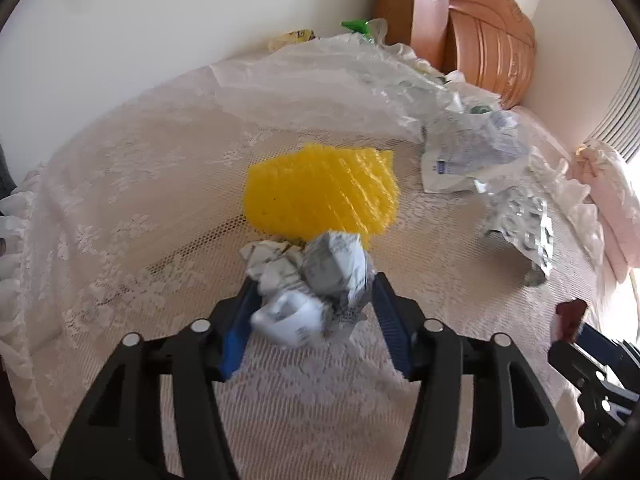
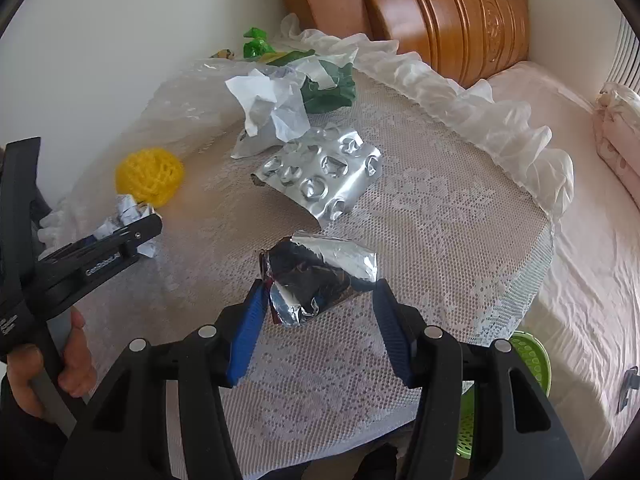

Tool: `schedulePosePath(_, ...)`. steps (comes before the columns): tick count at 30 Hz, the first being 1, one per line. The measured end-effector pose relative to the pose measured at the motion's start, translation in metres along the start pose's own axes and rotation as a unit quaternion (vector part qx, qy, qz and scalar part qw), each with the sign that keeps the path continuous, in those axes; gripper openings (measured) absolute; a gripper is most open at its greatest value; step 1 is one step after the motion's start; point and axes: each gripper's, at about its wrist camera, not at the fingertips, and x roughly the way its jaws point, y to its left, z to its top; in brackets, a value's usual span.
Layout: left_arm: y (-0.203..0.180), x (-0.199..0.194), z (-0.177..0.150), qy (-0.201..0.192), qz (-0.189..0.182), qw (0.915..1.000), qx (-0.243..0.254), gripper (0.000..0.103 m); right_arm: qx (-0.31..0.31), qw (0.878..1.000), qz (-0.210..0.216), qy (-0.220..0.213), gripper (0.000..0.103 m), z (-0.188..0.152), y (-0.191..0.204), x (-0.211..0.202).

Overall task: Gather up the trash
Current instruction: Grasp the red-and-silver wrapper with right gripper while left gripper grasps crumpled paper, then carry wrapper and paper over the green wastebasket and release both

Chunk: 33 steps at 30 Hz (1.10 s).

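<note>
My left gripper (image 1: 314,280) is closed around a crumpled wad of printed paper (image 1: 312,280), just in front of a yellow foam fruit net (image 1: 320,192). It also shows in the right wrist view (image 2: 136,224) with the paper (image 2: 128,210) and the net (image 2: 150,178). My right gripper (image 2: 318,284) has a crumpled foil wrapper (image 2: 316,276) between its blue pads (image 2: 248,328), touching both. An empty silver blister pack (image 2: 320,174) lies beyond it. Crumpled white paper (image 2: 268,108) and green plastic (image 2: 328,88) lie further back.
A lace cloth (image 2: 420,216) covers the small round table. Clear plastic film (image 1: 320,80) lies at its back. A wooden headboard (image 2: 440,12) and pink bed (image 2: 568,240) stand to the right. A green basket (image 2: 532,360) sits below the table edge.
</note>
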Motion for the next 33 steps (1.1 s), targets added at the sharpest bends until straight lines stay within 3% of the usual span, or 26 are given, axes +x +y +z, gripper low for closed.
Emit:
schedulePosePath(9,0.009,-0.05,-0.037,-0.003,0.013,0.9999,-0.011,0.054,-0.02,0.999,0.033,-0.001,0.055,-0.008,0.006,-0.012)
schedulePosePath(17,-0.008,-0.091,-0.091,0.018,0.017,0.9995,0.018,0.054,-0.032,0.997,0.065,0.015,0.055,-0.044,-0.005,-0.026)
schedulePosePath(27,-0.109,-0.104,-0.104,0.011,-0.031,0.9925,0.117,0.054,-0.006,0.999,0.05,0.013,0.055,-0.083,-0.066,-0.052)
schedulePosePath(33,-0.178,-0.103,-0.107,0.013,-0.072,0.9812,0.179,0.054,0.071,0.997,-0.007,0.001,0.055,-0.104,-0.153,-0.066)
